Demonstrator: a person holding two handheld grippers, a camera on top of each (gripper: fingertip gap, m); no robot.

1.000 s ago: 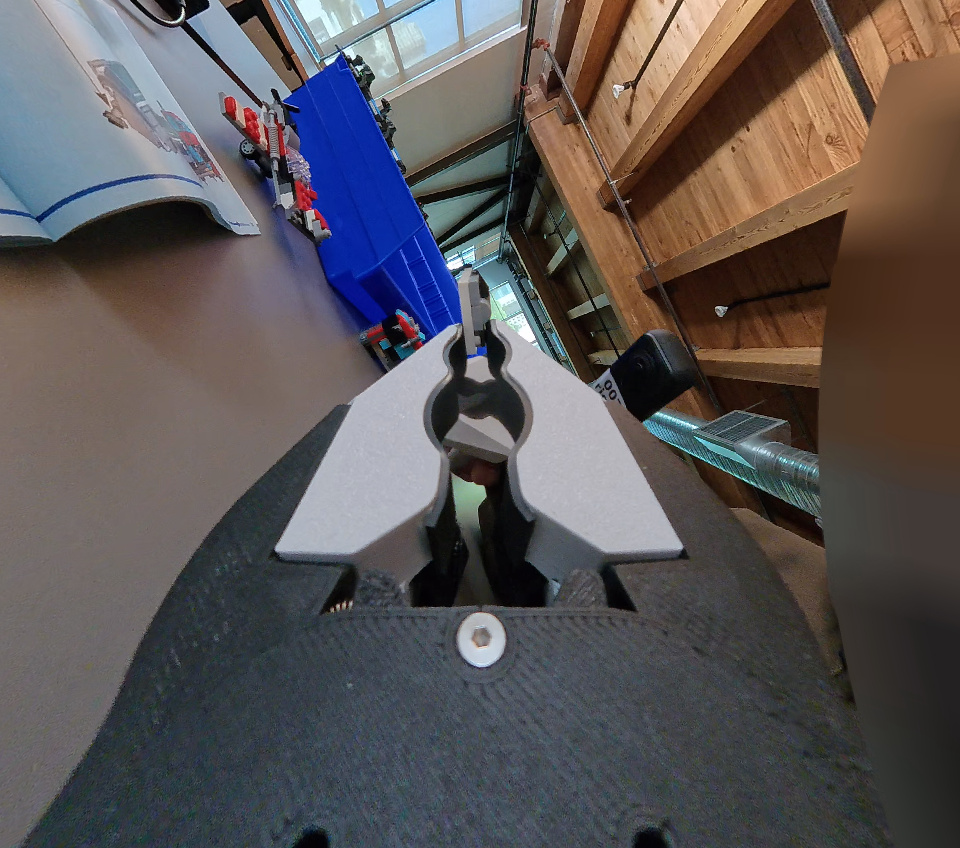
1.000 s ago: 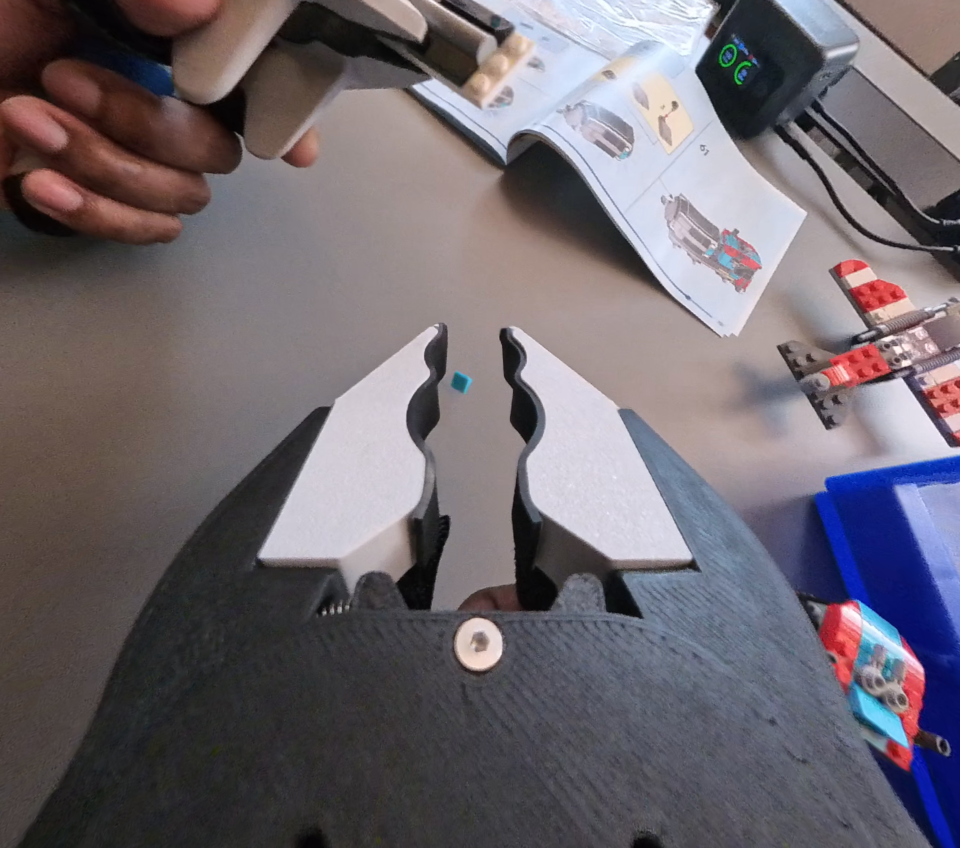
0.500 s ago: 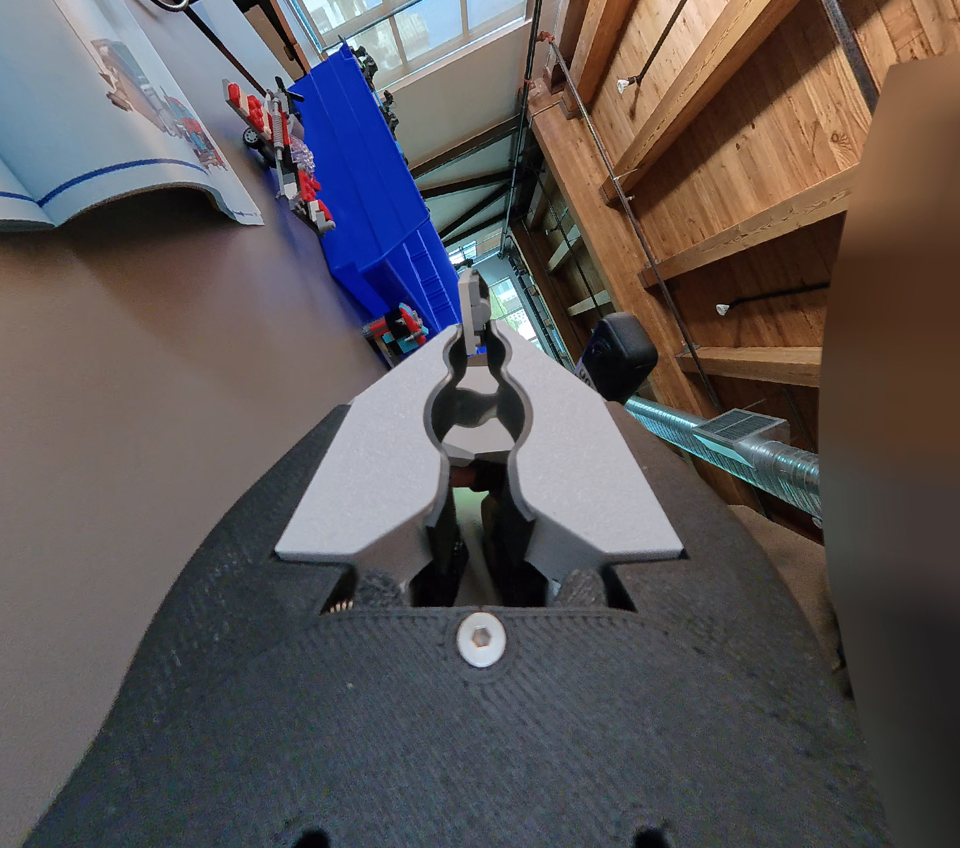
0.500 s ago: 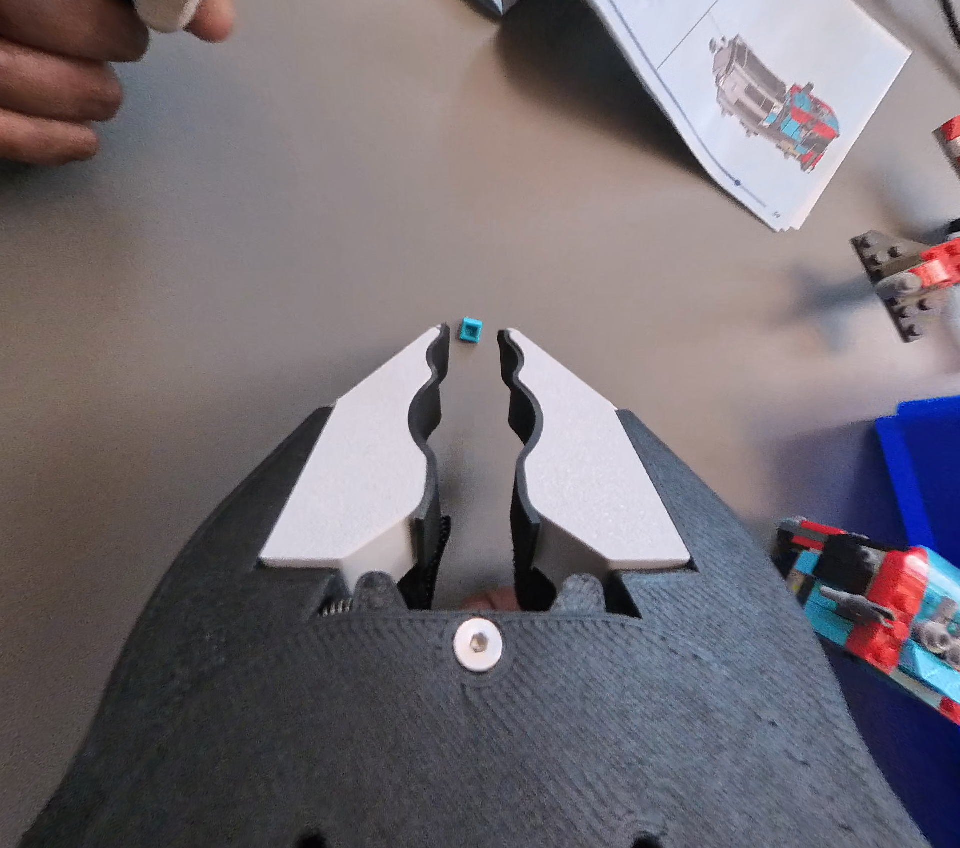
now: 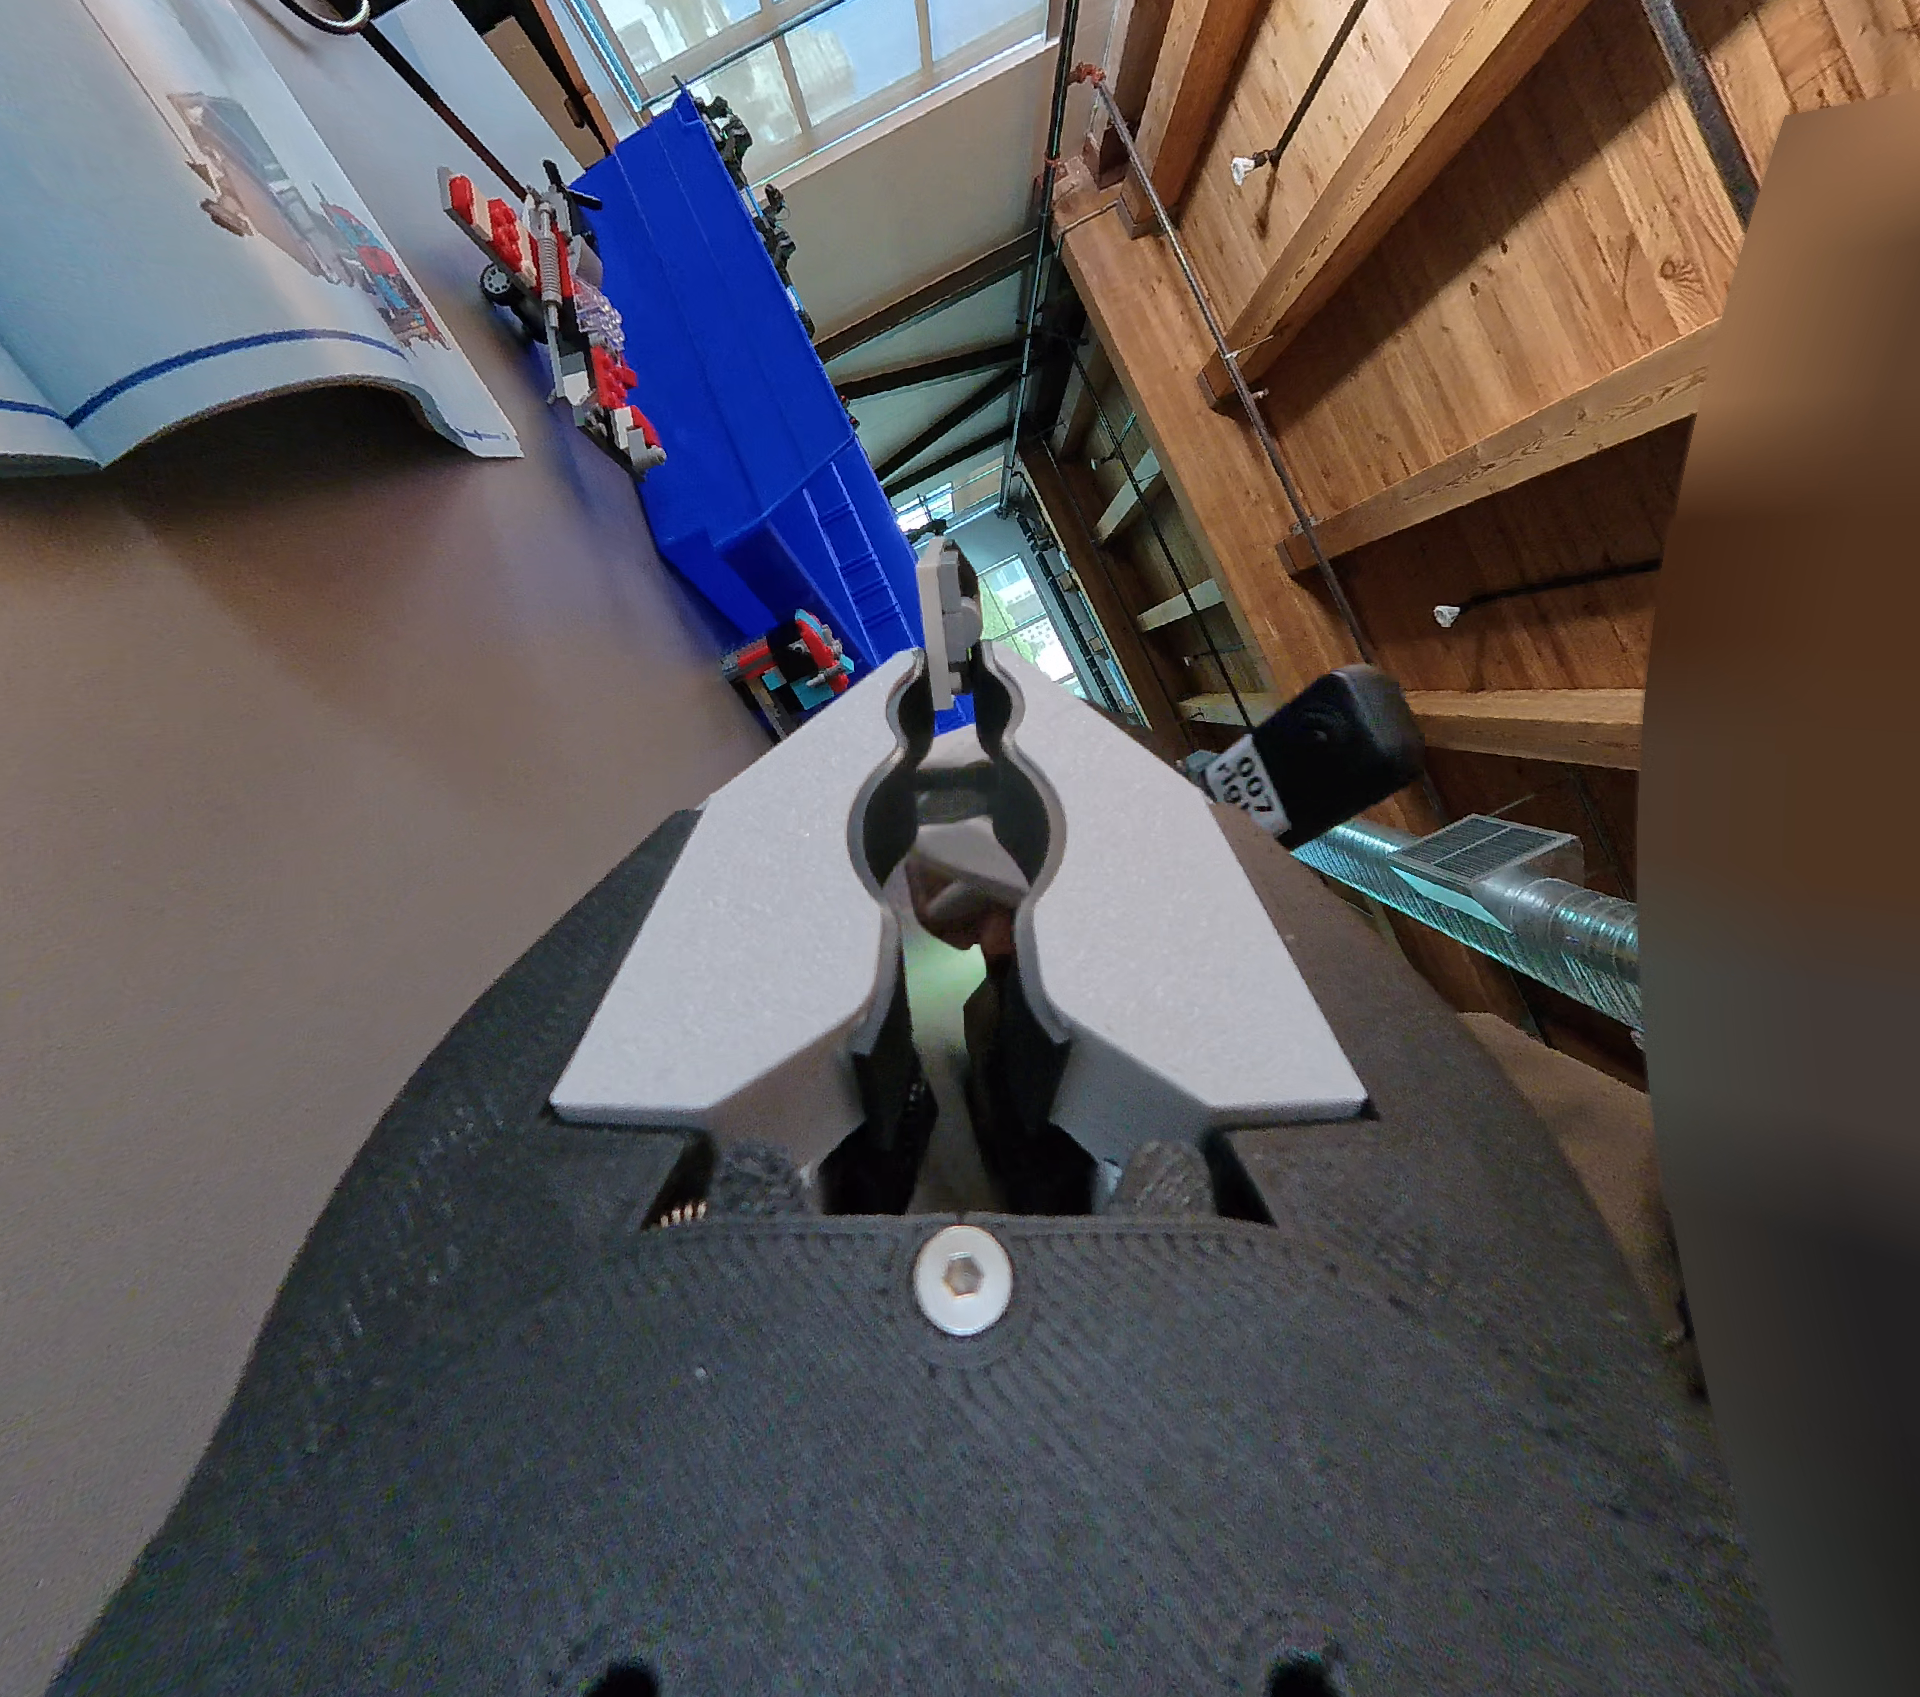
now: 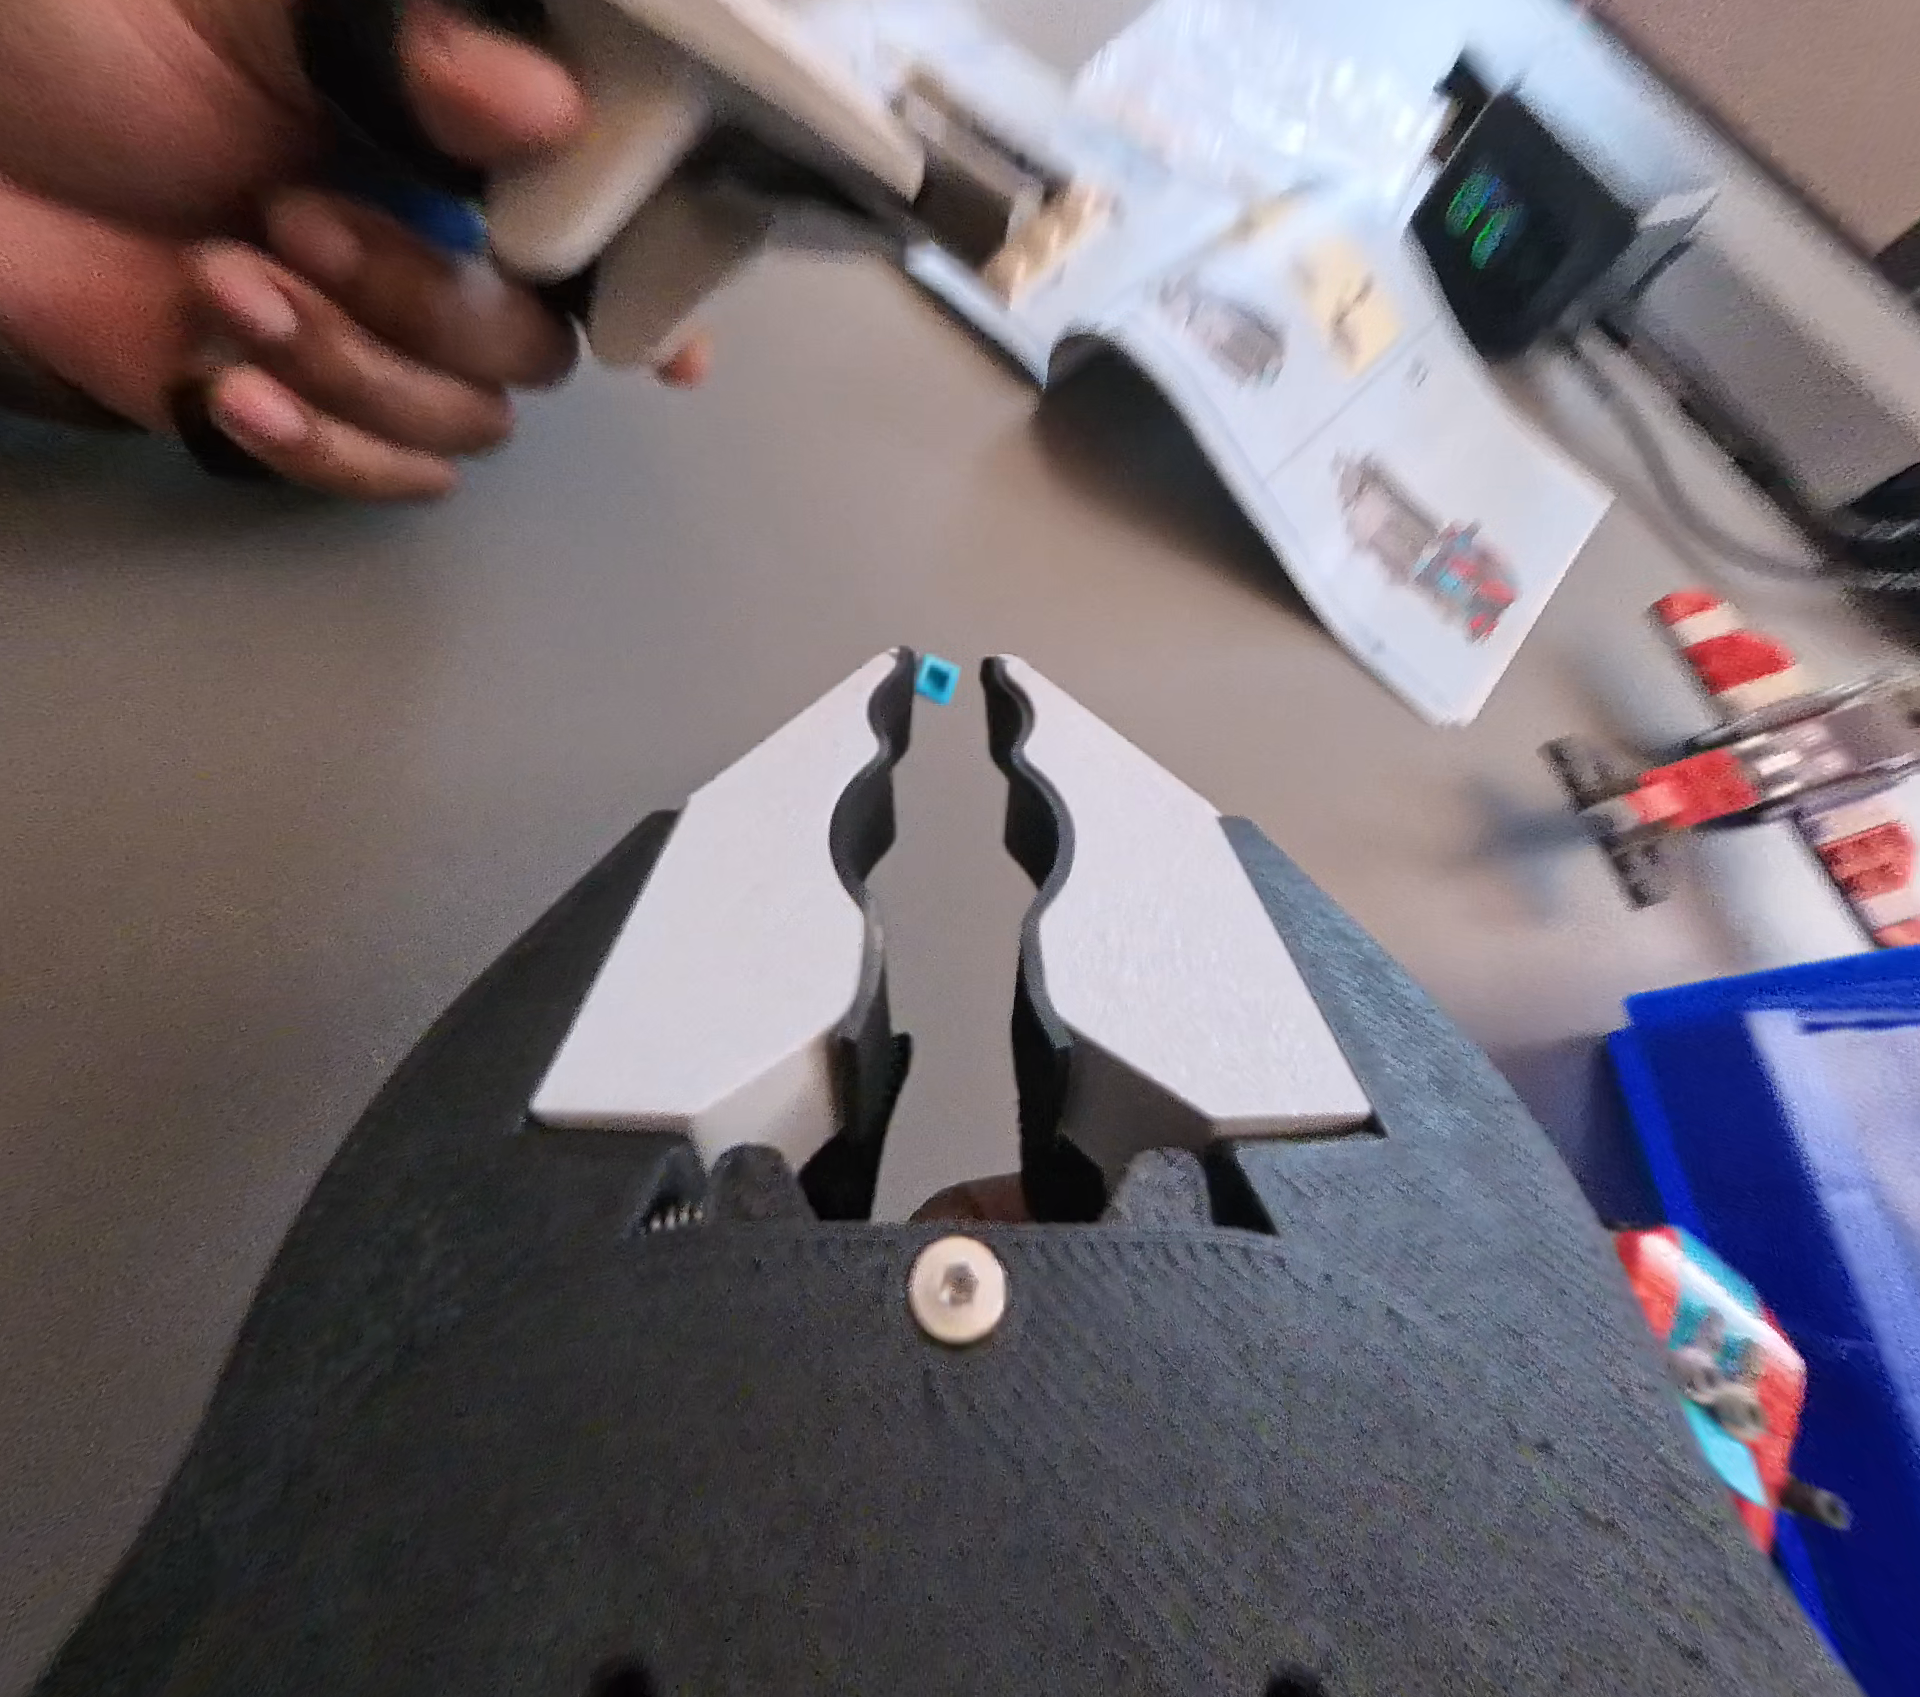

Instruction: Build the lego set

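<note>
Right claw [image 6: 940, 673] stands narrowly parted around a tiny blue brick [image 6: 933, 677], ungripped, while left claw [image 5: 954, 671] clamps a grey plate piece [image 5: 945, 624].

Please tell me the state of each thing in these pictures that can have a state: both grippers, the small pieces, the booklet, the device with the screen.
Left gripper: shut on a small grey brick assembly, raised off the table.
Right gripper: open, fingertips either side of a tiny blue piece.
Tiny blue piece: against the left fingertip, clear of the right one.
Instruction booklet: lying open.
Black device: screen lit.
Blue bin: standing on the table.
</note>
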